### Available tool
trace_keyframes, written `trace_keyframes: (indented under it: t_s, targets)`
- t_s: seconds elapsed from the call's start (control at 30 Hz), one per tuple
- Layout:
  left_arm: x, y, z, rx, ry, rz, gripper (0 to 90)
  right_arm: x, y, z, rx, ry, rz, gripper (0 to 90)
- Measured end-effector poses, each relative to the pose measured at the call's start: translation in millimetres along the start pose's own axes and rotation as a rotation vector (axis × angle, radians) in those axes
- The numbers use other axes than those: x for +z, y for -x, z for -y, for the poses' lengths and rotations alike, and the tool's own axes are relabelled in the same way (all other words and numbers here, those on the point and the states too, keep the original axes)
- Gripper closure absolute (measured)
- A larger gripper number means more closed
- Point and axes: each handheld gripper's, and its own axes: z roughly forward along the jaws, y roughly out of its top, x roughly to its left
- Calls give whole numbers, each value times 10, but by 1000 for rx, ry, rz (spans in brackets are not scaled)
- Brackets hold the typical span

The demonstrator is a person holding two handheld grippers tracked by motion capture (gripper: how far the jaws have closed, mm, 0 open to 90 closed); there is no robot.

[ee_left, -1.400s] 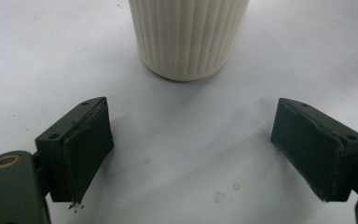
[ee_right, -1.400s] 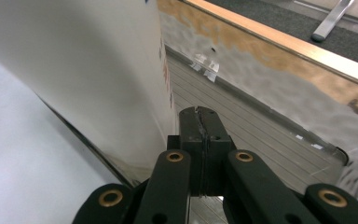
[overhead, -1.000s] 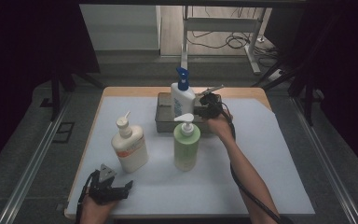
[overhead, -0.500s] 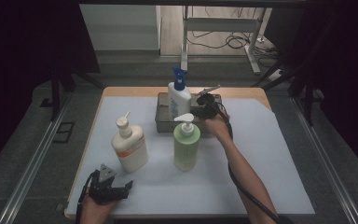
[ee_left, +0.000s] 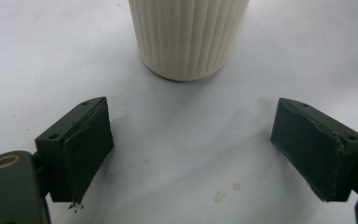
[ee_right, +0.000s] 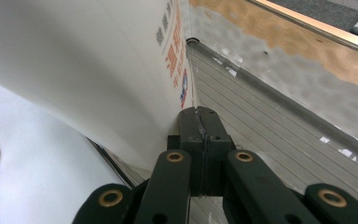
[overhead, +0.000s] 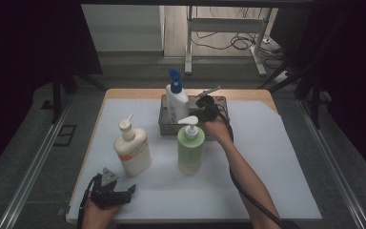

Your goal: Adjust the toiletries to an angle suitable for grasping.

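Note:
A white bottle with a blue pump (overhead: 176, 105) stands in a metal tray (overhead: 220, 99) at the back of the table. My right gripper (overhead: 199, 104) is inside the tray just right of that bottle. In the right gripper view the right gripper (ee_right: 200, 116) is shut with nothing between its jaws, its tip against the white bottle (ee_right: 74, 60) over the ribbed tray floor (ee_right: 261, 126). My left gripper (overhead: 126, 192) rests at the front left of the mat. In its own view the left gripper (ee_left: 193, 123) is open, facing the ribbed base of a cream pump bottle (ee_left: 189, 37).
The cream pump bottle (overhead: 133, 152) and a green pump bottle (overhead: 190, 148) stand on the white mat (overhead: 267, 157) in front of the tray. The right forearm runs from the bottom edge to the tray, close by the green bottle. Dark floor surrounds the table.
The white bottle with the blue pump has shifted a little to the left in the tray, with the right gripper following beside it. The left gripper has stayed put.

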Motion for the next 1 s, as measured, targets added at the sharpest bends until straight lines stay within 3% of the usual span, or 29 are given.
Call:
trace_keyframes:
  t_s: [1.0]
  targets:
    - [0,0,-1,-1,0,1,121,165,-182,-88,-37,-7,-91,895]
